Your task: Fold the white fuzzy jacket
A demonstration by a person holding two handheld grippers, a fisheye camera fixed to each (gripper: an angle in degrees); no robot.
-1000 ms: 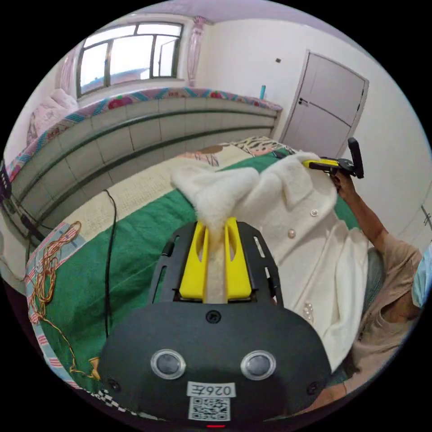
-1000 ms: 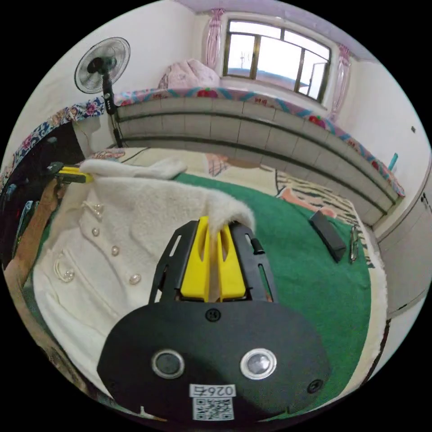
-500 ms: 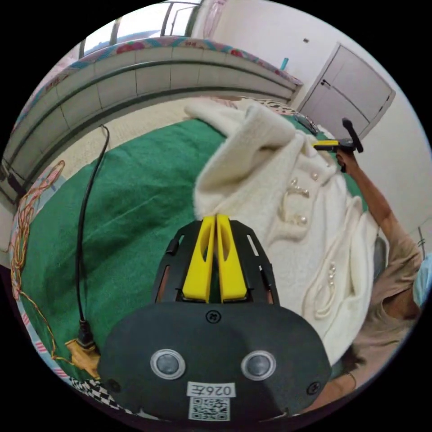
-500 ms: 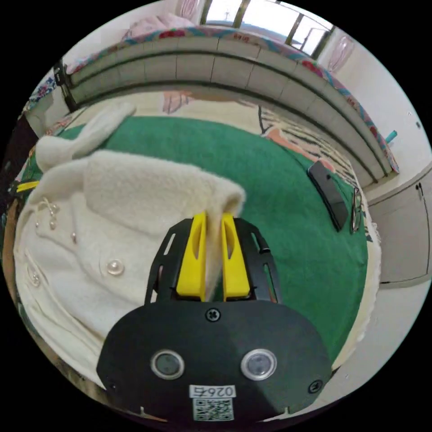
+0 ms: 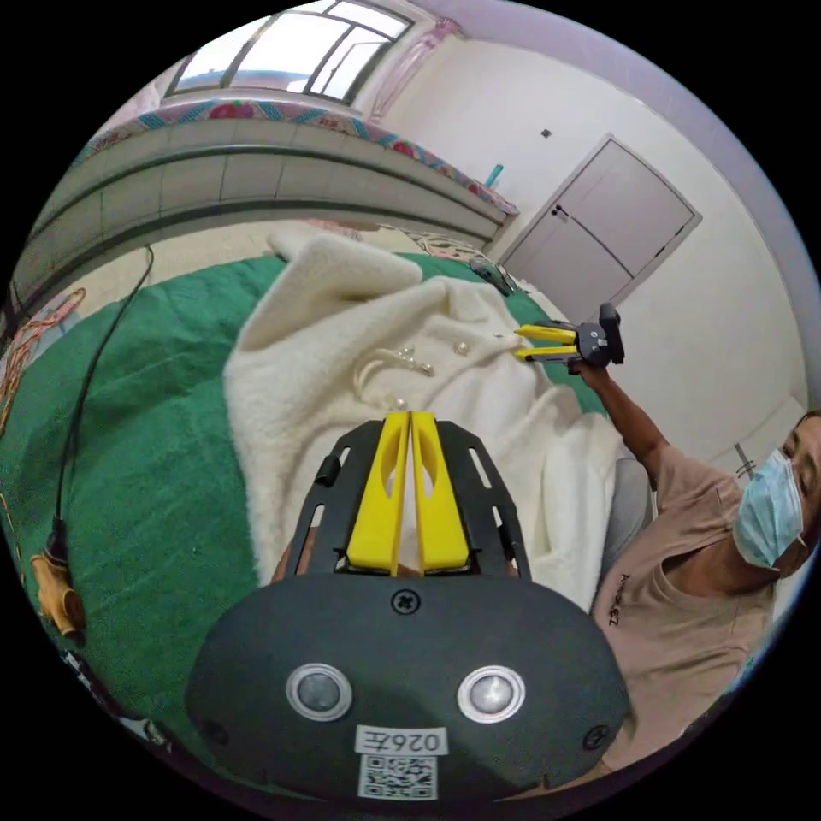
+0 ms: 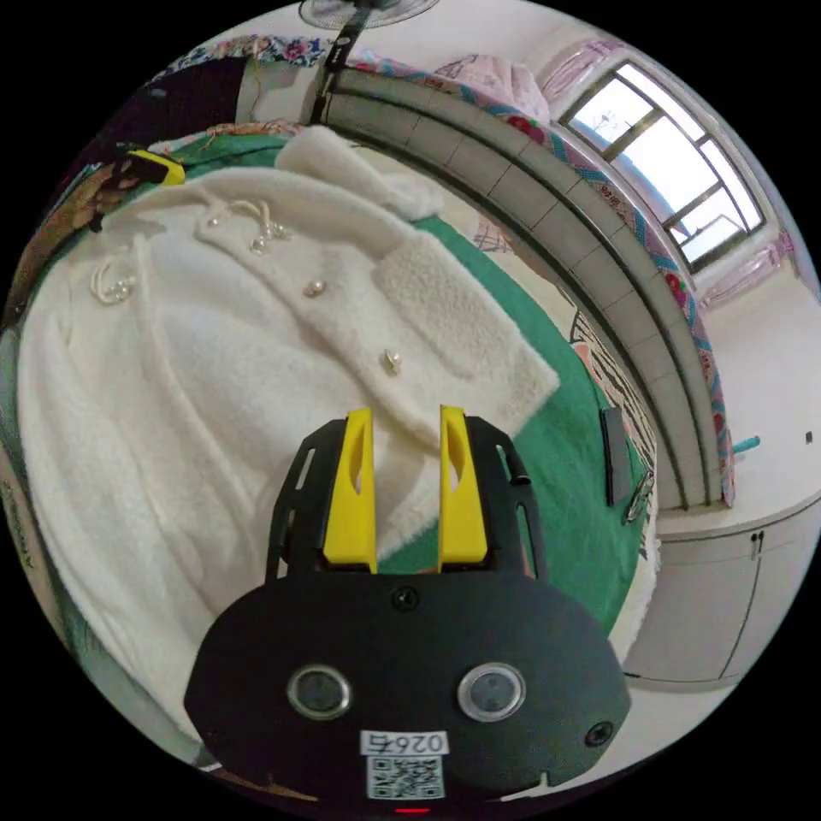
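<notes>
bed (image 6: 590,445) wearing a green cover | white fuzzy jacket (image 6: 214,359) lying spread on it | dark flat device (image 6: 613,445) and glasses (image 6: 637,498) lying near one edge | black cable (image 5: 85,376) trailing across

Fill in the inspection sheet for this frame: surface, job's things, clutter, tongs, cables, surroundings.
Surface: green blanket over a bed.
Job's things: white fuzzy jacket lies on the blanket, pearl buttons up, one sleeve laid across the front.
Clutter: dark flat device and glasses near the blanket's edge.
Tongs: right tongs open above the jacket; left tongs closed, empty.
Cables: black cable across the blanket.
Surroundings: window, door, fan.
</notes>
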